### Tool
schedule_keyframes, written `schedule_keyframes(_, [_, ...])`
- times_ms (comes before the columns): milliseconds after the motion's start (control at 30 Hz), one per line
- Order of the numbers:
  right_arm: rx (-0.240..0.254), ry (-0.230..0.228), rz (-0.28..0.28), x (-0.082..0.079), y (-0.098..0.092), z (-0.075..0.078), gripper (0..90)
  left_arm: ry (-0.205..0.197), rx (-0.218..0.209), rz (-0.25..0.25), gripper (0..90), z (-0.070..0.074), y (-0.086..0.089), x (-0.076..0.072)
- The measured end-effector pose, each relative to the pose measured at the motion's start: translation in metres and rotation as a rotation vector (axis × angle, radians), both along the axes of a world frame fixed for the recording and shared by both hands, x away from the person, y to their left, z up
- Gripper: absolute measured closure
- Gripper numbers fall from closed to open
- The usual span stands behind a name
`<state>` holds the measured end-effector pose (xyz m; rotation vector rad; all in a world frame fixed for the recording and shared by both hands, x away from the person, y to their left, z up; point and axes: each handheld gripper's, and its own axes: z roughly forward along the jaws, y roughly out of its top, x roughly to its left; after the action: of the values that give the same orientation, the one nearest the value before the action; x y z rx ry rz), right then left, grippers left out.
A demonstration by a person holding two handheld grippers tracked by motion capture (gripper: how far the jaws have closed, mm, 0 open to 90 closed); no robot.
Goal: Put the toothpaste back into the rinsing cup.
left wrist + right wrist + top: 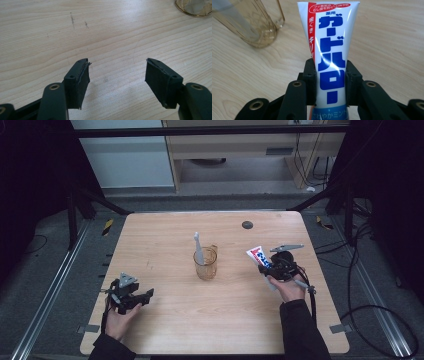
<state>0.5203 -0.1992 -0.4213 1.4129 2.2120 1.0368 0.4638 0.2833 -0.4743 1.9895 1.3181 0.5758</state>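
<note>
The right gripper pinches a toothpaste tube between its fingers, holding it clear of the counter, right of the amber glass cup in which a toothbrush stands; the step in hand looks like carrying the tube toward that cup; next it likely needs aligning above the rim; the left gripper rests with fingers spread on nothing.

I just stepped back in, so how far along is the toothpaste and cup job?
Done: a toothbrush already stands in the amber cup. In hand: the right gripper is shut on the toothpaste tube, beside the cup. Left, probably: putting the tube into the cup. The left gripper rests open, holding nothing.
</note>
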Motion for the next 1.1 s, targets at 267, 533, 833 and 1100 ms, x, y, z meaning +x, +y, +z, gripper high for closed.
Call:
schedule_keyframes(267, [0.087,-0.101,-0.035,-0.001,0.010,0.012,69.0,-0.003,0.000,-0.001,35.1,0.000,0.000,0.000])
schedule_keyframes(533, [0.147,-0.192,-0.062,0.001,0.022,0.024,69.1,-0.002,-0.006,0.002,35.1,0.000,0.000,0.000])
schedule_keyframes(833, [0.219,-0.295,-0.082,0.001,0.035,0.033,69.1,-0.006,-0.007,0.000,35.3,0.001,0.000,0.000])
schedule_keyframes(1100, [0.264,-0.349,-0.091,0.005,0.049,0.039,69.0,-0.008,-0.010,0.001,35.3,0.001,0.000,0.000])
